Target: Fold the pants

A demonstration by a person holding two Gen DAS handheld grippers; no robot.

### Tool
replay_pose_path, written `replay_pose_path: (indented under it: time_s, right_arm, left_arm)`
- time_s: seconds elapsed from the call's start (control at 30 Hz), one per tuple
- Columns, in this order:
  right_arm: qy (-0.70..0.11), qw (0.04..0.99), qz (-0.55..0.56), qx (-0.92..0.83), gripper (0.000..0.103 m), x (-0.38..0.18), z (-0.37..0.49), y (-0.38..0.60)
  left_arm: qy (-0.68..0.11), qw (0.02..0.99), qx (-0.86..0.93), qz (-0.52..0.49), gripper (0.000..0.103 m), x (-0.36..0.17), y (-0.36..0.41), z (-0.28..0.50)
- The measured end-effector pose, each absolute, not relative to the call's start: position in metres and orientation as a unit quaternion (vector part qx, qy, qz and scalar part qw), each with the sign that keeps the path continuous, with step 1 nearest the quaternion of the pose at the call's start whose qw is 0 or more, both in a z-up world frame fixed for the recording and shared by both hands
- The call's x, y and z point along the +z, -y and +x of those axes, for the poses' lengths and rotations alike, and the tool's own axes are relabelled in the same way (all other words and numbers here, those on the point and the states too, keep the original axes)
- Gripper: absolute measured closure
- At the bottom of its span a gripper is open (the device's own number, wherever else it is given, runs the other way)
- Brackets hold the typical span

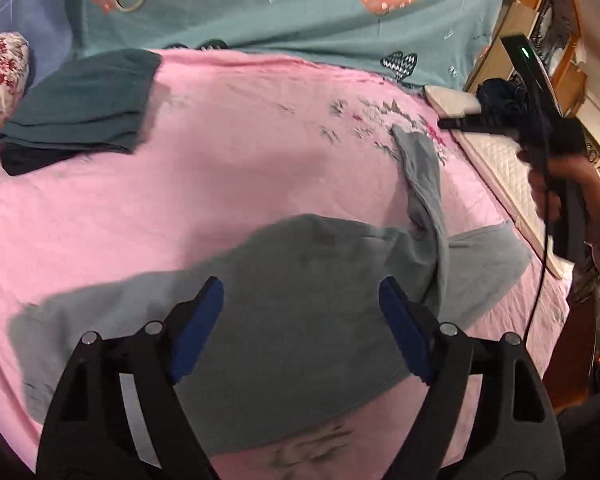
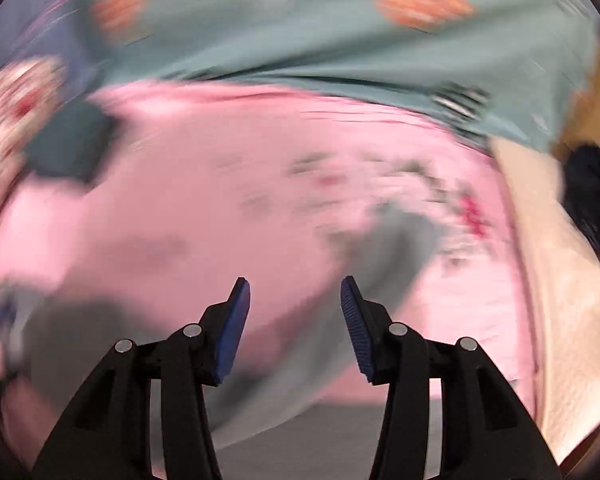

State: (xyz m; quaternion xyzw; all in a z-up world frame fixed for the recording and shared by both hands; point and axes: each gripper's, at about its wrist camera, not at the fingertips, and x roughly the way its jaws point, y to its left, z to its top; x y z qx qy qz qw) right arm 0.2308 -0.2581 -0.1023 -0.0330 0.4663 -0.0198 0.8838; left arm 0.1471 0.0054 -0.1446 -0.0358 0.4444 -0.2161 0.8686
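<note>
Grey pants [image 1: 300, 300] lie spread on a pink sheet [image 1: 240, 152], with one leg [image 1: 424, 172] twisted up toward the far right. My left gripper [image 1: 302, 304] hovers over the middle of the pants, open and empty. My right gripper [image 2: 295, 300] is open and empty above the pants [image 2: 268, 392]; its view is blurred by motion. The right gripper with the hand holding it [image 1: 556, 152] also shows in the left wrist view, at the right edge of the bed, raised above the sheet.
A folded dark teal garment [image 1: 88, 104] lies on the sheet at the far left. A teal heart-print cover [image 1: 300, 12] lies behind it. A floral pillow [image 1: 0, 92] is at the left edge. A white quilted mat [image 1: 500, 168] and wooden shelves [image 1: 548, 20] are on the right.
</note>
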Motion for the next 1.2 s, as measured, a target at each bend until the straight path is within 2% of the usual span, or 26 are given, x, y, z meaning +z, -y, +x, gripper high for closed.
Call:
replay_pose_path:
  time_s: [0.17, 0.33, 0.5, 0.53, 0.57, 0.63, 0.73, 0.87, 1.1, 1.2]
  right_arm:
    - [-0.478, 0.875, 0.058, -0.06, 0.055, -0.131, 0.295, 0.328]
    - [-0.505, 0.86, 0.059, -0.04, 0.068, -0.172, 0.352, 0.337]
    - [-0.52, 0.848, 0.075, -0.063, 0.069, -0.195, 0.368, 0.348]
    - [-0.523, 0.846, 0.073, -0.068, 0.078, -0.198, 0.368, 0.349]
    - [-0.527, 0.844, 0.076, -0.071, 0.081, -0.202, 0.368, 0.352]
    - [-0.52, 0.847, 0.086, -0.071, 0.101, -0.204, 0.365, 0.359]
    - [-0.508, 0.853, 0.097, -0.071, 0.101, -0.194, 0.356, 0.366]
    - [-0.469, 0.867, 0.154, -0.064, 0.101, -0.155, 0.323, 0.388]
    - [-0.379, 0.89, 0.246, -0.059, 0.101, -0.065, 0.201, 0.447]
    - [-0.358, 0.889, 0.275, -0.078, 0.101, -0.052, 0.141, 0.474]
  left_arm:
    - [-0.444, 0.875, -0.193, -0.005, 0.021, -0.144, 0.031, 0.141]
    - [-0.469, 0.869, -0.157, 0.005, 0.021, -0.149, 0.024, 0.14]
    - [-0.48, 0.868, -0.124, -0.008, 0.021, -0.148, 0.014, 0.142]
    - [-0.48, 0.869, -0.122, -0.011, 0.021, -0.147, 0.013, 0.143]
    - [-0.48, 0.869, -0.118, -0.012, 0.021, -0.146, 0.014, 0.144]
    - [-0.476, 0.872, -0.116, -0.012, 0.021, -0.143, 0.016, 0.146]
    - [-0.475, 0.871, -0.122, -0.009, 0.021, -0.14, 0.021, 0.15]
    - [-0.47, 0.871, -0.141, 0.002, 0.021, -0.135, 0.034, 0.153]
    - [-0.465, 0.861, -0.203, 0.022, 0.021, -0.127, 0.074, 0.146]
    - [-0.473, 0.85, -0.226, 0.04, 0.021, -0.132, 0.095, 0.139]
